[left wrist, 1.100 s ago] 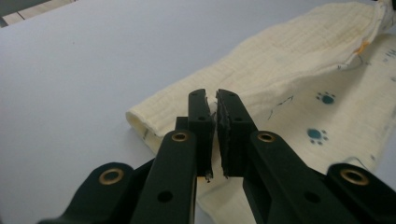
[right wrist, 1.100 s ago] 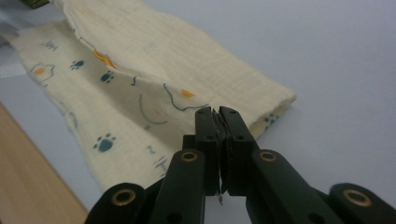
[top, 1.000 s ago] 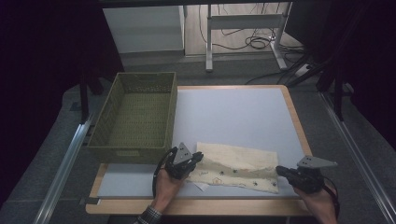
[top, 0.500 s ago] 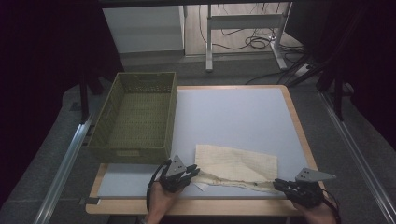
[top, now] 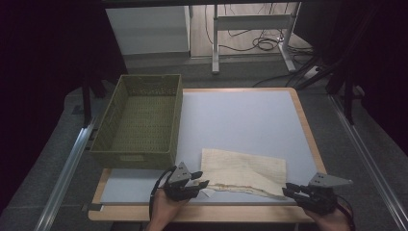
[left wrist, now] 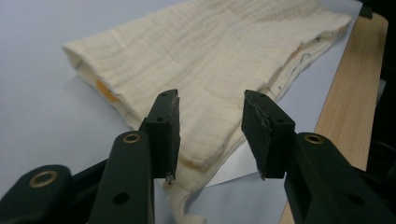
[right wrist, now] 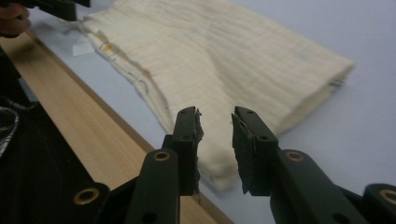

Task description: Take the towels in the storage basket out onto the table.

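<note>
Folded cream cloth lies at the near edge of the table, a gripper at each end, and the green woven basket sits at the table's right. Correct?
Not quite: the basket sits at the table's left, as the high view shows. The cloth and both grippers are as stated.

High cam sits above my side, looking forward and down over the pale blue worktop (top: 240, 120). My two jaw cams sit low and close; all three share the folded cream ribbed cloth (top: 243, 171).

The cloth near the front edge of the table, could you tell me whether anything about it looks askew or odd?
Yes: the cloth is folded unevenly, its front edge ragged, and a corner at the right end overhangs the wooden table rim.
</note>
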Demonstrator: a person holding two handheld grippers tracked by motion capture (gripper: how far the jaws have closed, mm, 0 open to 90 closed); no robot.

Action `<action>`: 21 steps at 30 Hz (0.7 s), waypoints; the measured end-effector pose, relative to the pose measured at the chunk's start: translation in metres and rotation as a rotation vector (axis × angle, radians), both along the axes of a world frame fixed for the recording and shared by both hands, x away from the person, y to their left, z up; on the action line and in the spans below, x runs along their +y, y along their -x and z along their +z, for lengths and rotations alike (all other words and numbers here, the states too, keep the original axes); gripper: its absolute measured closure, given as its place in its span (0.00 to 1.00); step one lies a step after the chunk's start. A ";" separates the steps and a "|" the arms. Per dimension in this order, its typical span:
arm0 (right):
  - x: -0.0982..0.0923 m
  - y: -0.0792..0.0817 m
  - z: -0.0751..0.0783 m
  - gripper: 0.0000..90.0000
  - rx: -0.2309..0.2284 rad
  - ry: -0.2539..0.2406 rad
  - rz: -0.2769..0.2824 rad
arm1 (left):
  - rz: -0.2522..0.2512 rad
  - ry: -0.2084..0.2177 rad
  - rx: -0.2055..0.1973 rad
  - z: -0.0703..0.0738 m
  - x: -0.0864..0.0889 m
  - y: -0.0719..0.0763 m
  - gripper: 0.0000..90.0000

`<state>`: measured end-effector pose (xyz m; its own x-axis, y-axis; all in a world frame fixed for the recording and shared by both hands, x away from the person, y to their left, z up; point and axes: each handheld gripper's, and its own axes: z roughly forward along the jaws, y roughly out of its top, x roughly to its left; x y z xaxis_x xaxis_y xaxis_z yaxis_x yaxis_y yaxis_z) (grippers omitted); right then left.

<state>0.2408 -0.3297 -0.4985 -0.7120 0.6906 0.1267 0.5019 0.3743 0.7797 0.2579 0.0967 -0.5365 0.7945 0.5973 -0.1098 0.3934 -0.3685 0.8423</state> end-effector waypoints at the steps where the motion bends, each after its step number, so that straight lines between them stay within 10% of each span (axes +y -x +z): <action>1: 0.003 0.000 -0.002 0.79 -0.001 0.003 0.008 | -0.011 -0.012 0.006 -0.002 -0.003 -0.001 0.64; 11: 0.040 -0.006 -0.023 0.87 -0.001 0.086 0.091 | -0.003 -0.135 0.014 -0.009 -0.012 -0.004 0.85; 21: 0.040 0.002 -0.011 0.98 -0.054 0.095 0.086 | 0.010 -0.112 -0.030 0.007 -0.003 0.004 0.96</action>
<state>0.2389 -0.2901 -0.5096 -0.7730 0.6340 0.0234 0.4230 0.4875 0.7639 0.2539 0.0942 -0.5296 0.7901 0.6127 -0.0185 0.3729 -0.4566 0.8077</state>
